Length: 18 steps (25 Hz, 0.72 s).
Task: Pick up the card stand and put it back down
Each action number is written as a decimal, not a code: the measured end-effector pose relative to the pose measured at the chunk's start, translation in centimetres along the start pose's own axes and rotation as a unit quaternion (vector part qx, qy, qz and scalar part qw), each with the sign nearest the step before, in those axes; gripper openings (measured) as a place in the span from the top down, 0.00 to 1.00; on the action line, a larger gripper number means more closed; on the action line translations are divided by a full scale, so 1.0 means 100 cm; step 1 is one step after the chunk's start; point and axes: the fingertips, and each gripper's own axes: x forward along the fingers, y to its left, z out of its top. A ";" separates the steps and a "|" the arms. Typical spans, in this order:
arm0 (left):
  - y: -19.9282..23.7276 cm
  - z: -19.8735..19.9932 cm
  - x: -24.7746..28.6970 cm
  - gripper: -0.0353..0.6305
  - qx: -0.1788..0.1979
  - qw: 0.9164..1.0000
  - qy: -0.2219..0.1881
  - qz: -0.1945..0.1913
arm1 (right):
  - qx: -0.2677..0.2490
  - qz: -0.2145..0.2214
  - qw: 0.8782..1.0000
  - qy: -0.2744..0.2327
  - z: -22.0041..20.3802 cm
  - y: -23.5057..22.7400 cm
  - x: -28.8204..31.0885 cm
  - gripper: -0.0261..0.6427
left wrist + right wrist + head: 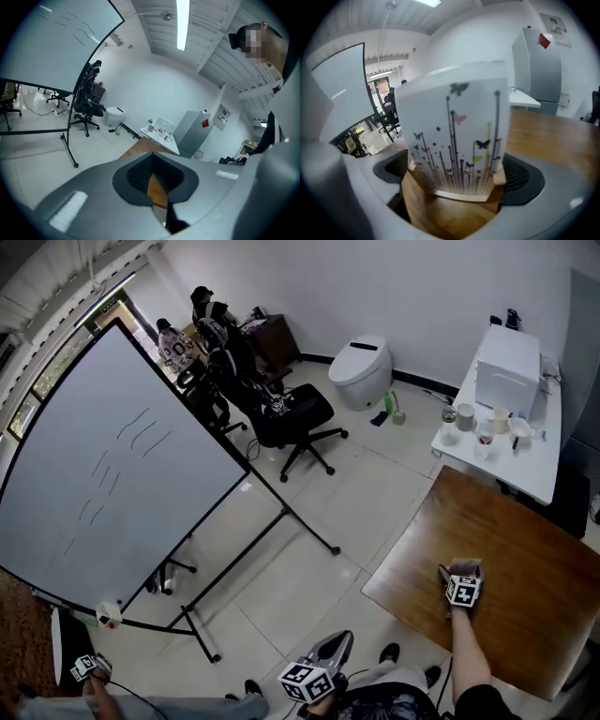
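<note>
The card stand (pixel 457 136) is a white card printed with butterflies and stems, upright in a small wooden base. In the right gripper view it fills the middle, and my right gripper (pixel 457 174) is shut on the wooden base, a pad against each side. The brown wooden table (pixel 553 136) lies right under it; I cannot tell whether the base touches it. In the head view my right gripper (pixel 462 585) is over the wooden table (pixel 534 559) near its left edge and hides the stand. My left gripper (pixel 311 676) hangs off the table by my legs, jaws together and empty (pixel 158 187).
A large whiteboard on a wheeled frame (pixel 103 474) stands on the left, with a black office chair (pixel 281 413) behind it. A white side table (pixel 544 479) with cups and a white box (pixel 508 371) is beyond the wooden table. Another person's marker cube (pixel 84 667) shows at the bottom left.
</note>
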 end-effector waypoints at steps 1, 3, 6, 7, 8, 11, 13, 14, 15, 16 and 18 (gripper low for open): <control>-0.003 0.001 0.003 0.94 -0.002 1.000 -0.001 -0.008 | 0.015 0.012 1.000 -0.009 0.003 0.000 -0.008 0.09; -0.014 0.000 0.010 0.94 -0.007 1.000 0.002 -0.030 | 0.056 0.030 0.997 -0.035 0.008 0.001 -0.047 0.09; -0.048 -0.005 0.033 0.94 -0.010 0.995 0.026 -0.101 | 0.106 0.039 0.990 -0.083 0.013 -0.006 -0.156 0.09; -0.063 -0.008 0.047 0.94 -0.005 0.990 0.041 -0.133 | 0.113 0.031 0.988 -0.097 0.012 -0.016 -0.196 0.12; -0.078 -0.013 0.060 0.94 0.004 0.985 0.058 -0.164 | 0.115 0.017 0.988 -0.106 0.007 -0.027 -0.231 0.16; -0.124 -0.023 0.096 0.94 0.048 0.964 0.100 -0.243 | 0.114 -0.036 0.983 -0.137 -0.006 -0.068 -0.312 0.35; -0.152 -0.028 0.111 0.94 0.079 0.948 0.120 -0.283 | 0.118 -0.064 0.976 -0.174 -0.010 -0.091 -0.356 0.81; -0.165 -0.033 0.117 0.94 0.087 0.941 0.130 -0.299 | 0.119 -0.078 0.972 -0.189 -0.012 -0.100 -0.376 0.96; -0.177 -0.038 0.121 0.94 0.090 0.936 0.139 -0.312 | 0.119 -0.094 0.968 -0.199 -0.014 -0.109 -0.395 0.96; -0.189 -0.044 0.125 0.94 0.089 0.931 0.147 -0.322 | 0.118 -0.111 0.965 -0.207 -0.015 -0.117 -0.412 0.96; -0.211 -0.055 0.126 0.94 0.087 0.924 0.159 -0.336 | 0.120 -0.136 0.958 -0.221 -0.015 -0.128 -0.444 0.96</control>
